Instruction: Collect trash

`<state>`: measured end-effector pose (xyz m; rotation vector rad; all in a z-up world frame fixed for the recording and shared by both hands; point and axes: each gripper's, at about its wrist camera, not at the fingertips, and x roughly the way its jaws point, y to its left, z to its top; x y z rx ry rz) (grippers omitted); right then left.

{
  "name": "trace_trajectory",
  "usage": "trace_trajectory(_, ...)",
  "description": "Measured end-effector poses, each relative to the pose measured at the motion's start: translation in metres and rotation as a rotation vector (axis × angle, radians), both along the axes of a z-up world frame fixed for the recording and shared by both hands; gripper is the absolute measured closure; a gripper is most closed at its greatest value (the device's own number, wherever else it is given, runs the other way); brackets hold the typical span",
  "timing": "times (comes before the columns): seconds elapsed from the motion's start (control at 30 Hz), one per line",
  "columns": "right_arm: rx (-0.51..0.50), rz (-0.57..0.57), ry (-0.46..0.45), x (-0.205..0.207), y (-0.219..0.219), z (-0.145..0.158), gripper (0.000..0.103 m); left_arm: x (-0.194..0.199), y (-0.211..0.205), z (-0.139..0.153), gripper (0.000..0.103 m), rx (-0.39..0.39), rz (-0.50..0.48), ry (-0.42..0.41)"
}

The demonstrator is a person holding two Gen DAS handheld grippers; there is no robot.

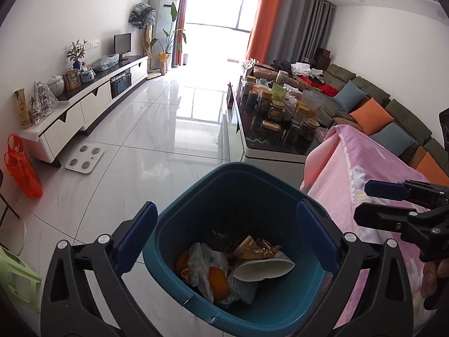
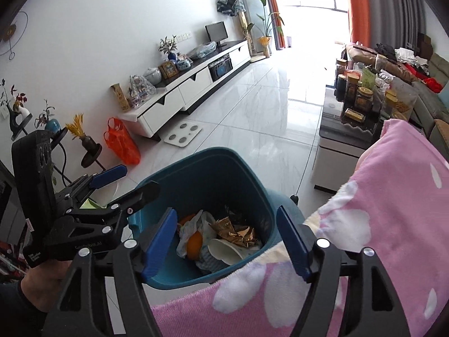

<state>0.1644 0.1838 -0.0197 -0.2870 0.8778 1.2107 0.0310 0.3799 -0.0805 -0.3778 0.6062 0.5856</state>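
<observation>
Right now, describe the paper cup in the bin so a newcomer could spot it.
Find the teal bin on the white floor beside the pink blanket. Among the trash inside lies the paper cup, tipped on its side, beside an orange peel and gold wrappers. It is the only smooth, plain white piece with an open round mouth.

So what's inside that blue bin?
In the blue bin: a white paper cup on its side, crumpled gold wrappers, orange peel and white tissue or plastic. Whatever lies under that pile is hidden.

My living room at home: TV cabinet (image 1: 92, 98) along left wall, sofa (image 1: 393, 118) with cushions right, cluttered coffee table (image 1: 269, 146) between, curtains (image 1: 280, 19) far.
</observation>
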Motion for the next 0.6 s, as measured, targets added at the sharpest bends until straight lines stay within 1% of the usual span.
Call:
trace_trajectory(0.07,0.029,-0.024,-0.016,0.005,-0.011,0.008,0.017,-0.005,-0.001,0.009,0.006,0.014,0.007,-0.007)
trace_trajectory(0.2,0.072,-0.08,-0.075,0.009,-0.034,0.024,0.009,-0.011,-0.009,0.027,0.006,0.031,0.006,-0.041)
trace_trajectory(0.27,0.092,-0.111,-0.098,0.011,-0.049,0.029,0.007,-0.014,-0.016,0.037,0.006,0.038,0.001,-0.059)
trace_trajectory(0.37,0.111,-0.16,-0.132,0.012,-0.072,0.035,0.007,-0.014,-0.032,0.051,0.006,0.044,-0.025,-0.086)
trace_trajectory(0.53,0.127,-0.248,-0.197,0.01,-0.112,0.045,0.007,-0.013,-0.07,0.076,0.006,0.071,-0.105,-0.145)
trace_trajectory(0.6,0.138,-0.286,-0.227,0.009,-0.13,0.049,0.007,-0.013,-0.09,0.085,0.006,0.094,-0.135,-0.169)
